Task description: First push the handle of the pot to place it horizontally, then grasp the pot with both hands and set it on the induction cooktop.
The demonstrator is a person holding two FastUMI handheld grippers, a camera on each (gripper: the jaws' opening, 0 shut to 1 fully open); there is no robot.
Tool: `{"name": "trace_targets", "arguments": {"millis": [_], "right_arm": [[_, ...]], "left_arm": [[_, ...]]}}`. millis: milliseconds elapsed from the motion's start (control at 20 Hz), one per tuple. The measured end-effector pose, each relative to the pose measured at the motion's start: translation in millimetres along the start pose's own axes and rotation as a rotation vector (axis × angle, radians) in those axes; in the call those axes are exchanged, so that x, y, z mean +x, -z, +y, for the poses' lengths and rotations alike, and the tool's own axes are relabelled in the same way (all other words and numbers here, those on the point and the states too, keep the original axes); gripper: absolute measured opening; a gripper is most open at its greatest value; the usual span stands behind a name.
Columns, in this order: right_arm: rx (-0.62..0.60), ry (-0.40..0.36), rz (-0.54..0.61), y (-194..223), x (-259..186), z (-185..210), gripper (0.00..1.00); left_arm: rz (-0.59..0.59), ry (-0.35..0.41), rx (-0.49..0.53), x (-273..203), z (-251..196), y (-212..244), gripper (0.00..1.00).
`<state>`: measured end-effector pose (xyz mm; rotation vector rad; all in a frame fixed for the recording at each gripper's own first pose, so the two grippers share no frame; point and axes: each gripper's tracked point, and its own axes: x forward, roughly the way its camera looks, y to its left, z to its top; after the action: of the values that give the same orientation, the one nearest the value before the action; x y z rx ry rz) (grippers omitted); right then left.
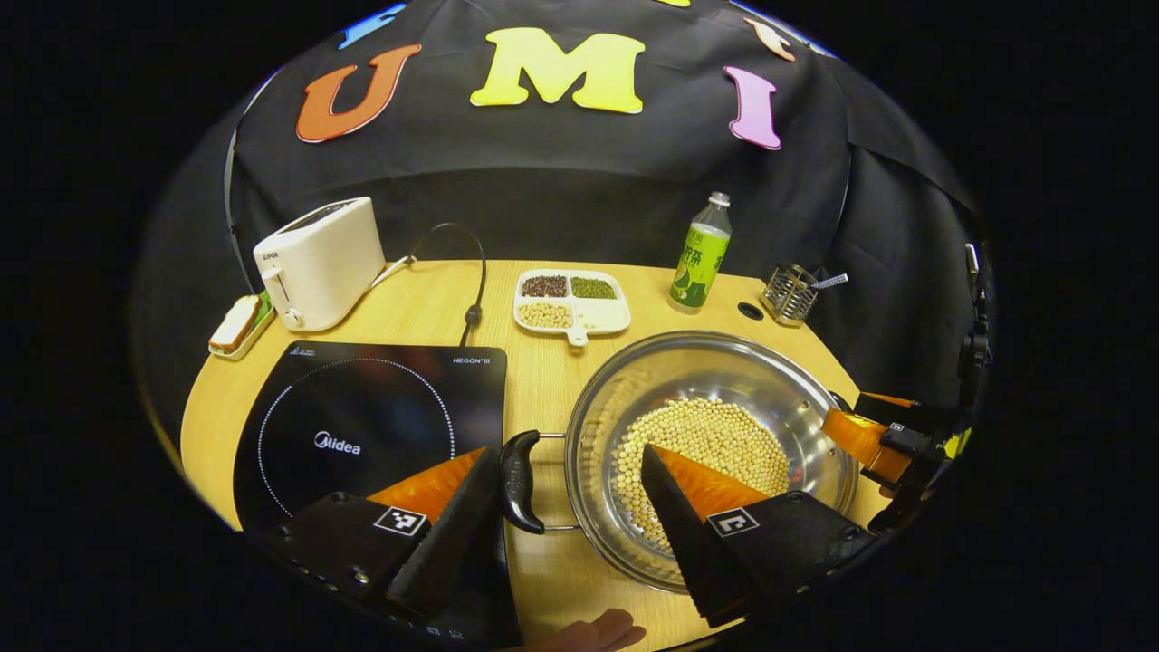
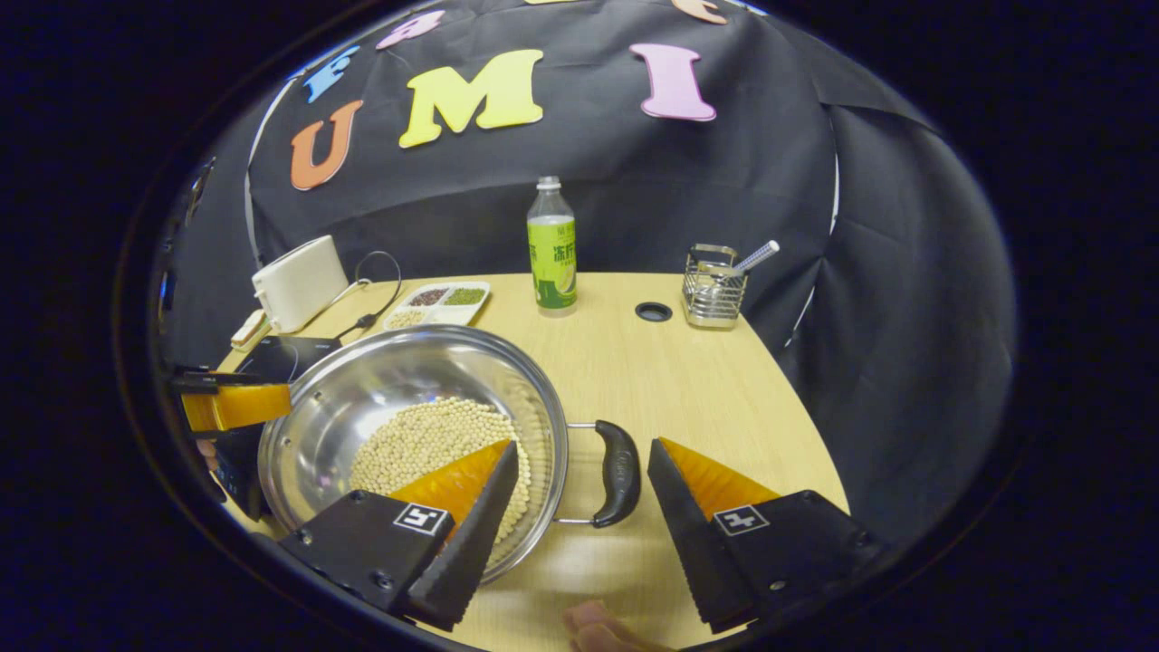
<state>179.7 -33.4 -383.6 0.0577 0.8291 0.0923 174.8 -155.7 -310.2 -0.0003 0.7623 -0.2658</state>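
The left gripper (image 1: 570, 507) had its jaws apart, straddling the black left handle (image 1: 518, 480) of the round steel pot of pale beans (image 1: 711, 453), ready to clamp. The right gripper (image 2: 579, 503), jaws apart, likewise bracketed the black right handle (image 2: 618, 473). Left of the left jaws on the wooden bench (image 1: 543, 380) lay the black induction cooktop (image 1: 362, 426), clearer in the left gripper view; the right gripper view showed bare bench beyond its jaws.

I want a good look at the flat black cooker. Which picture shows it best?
The left gripper view: the induction cooktop lies nearly whole, its ring visible, left of the pot. The right gripper view shows just a dark corner behind the pot.
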Motion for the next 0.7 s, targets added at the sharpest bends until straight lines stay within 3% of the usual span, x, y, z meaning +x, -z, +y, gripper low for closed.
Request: {"name": "trace_targets", "arguments": {"millis": [400, 450, 500, 600, 650, 700], "right_arm": [[0.032, 0.0, 0.047, 12, 30, -4, 0.92], [0.038, -0.004, 0.054, 14, 33, -3, 0.92], [0.041, -0.008, 0.06, 15, 35, -3, 0.92], [0.041, -0.015, 0.069, 17, 38, -1, 0.92], [0.042, -0.019, 0.072, 17, 39, -1, 0.91], [0.044, -0.023, 0.076, 18, 41, 1, 0.91]], "left_arm": [[0.044, -0.006, -0.05, 21, 6, 6, 0.93], [0.038, -0.024, -0.063, 24, 11, 6, 0.78], [0.039, -0.03, -0.075, 25, 13, 7, 0.71], [0.042, -0.03, -0.087, 22, 17, 6, 0.82], [0.037, -0.032, -0.091, 23, 17, 4, 0.63], [0.042, -0.03, -0.091, 24, 17, 6, 0.62]]}}
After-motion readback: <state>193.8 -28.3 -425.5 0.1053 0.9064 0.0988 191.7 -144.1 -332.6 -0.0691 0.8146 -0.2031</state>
